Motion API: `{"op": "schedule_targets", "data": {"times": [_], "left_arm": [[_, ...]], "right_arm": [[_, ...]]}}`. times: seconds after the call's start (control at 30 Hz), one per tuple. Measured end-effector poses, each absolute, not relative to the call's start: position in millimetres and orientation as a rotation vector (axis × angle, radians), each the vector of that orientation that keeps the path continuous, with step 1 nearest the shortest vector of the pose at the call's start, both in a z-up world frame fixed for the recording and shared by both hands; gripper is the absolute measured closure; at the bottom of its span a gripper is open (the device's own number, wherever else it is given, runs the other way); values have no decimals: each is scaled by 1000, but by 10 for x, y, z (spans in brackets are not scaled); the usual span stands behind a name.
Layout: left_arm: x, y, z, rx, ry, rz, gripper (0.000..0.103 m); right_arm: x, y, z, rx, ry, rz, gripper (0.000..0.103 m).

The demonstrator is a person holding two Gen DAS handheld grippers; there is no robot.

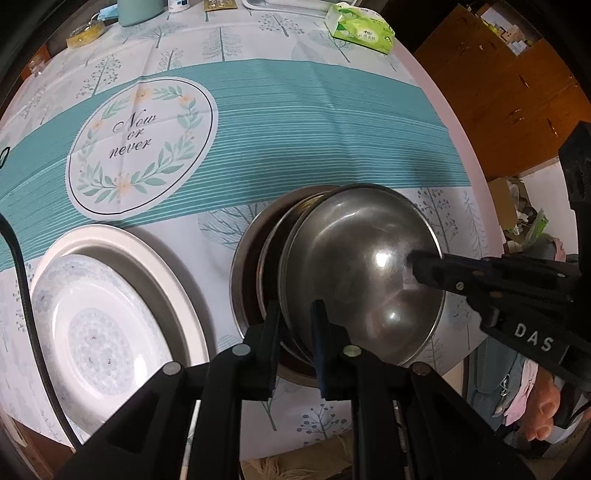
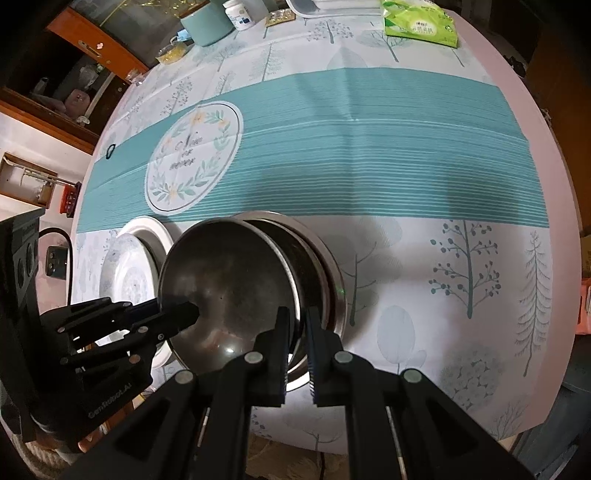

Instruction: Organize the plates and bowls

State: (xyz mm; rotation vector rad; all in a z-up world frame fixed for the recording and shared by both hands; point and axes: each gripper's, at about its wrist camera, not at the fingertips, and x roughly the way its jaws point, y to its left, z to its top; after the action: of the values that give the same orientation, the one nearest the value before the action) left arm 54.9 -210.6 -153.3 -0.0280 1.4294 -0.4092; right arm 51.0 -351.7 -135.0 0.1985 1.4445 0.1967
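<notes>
A shiny steel bowl (image 1: 362, 258) (image 2: 229, 280) sits on top of a nest of other steel bowls (image 1: 247, 258) (image 2: 325, 258) near the table's front edge. My left gripper (image 1: 295, 314) (image 2: 192, 314) is shut on the top bowl's left rim, one finger inside and one outside. At the opposite side, my right gripper (image 2: 296, 321) (image 1: 415, 264) is shut on the same bowl's right rim. Left of the bowls, a patterned plate (image 1: 92, 332) (image 2: 125, 273) lies on a larger white plate (image 1: 155, 266).
The round table carries a teal and white tree-print cloth (image 1: 295, 122) (image 2: 369, 147). At the far edge stand a green tissue pack (image 1: 364, 31) (image 2: 421, 22), a teal cup (image 1: 140, 11) (image 2: 207, 26) and a white bottle (image 2: 240, 14). A black cable (image 1: 22, 277) runs along the left.
</notes>
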Motion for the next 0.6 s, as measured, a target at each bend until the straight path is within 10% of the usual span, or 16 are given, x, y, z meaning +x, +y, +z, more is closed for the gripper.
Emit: {"op": "schedule_targets", "data": {"times": [0.6], "left_arm": [[513,-2109,-1328,-1,1351,-420,38]], "right_arm": [[506,-3433,-1316,98,1420,158,94]]}}
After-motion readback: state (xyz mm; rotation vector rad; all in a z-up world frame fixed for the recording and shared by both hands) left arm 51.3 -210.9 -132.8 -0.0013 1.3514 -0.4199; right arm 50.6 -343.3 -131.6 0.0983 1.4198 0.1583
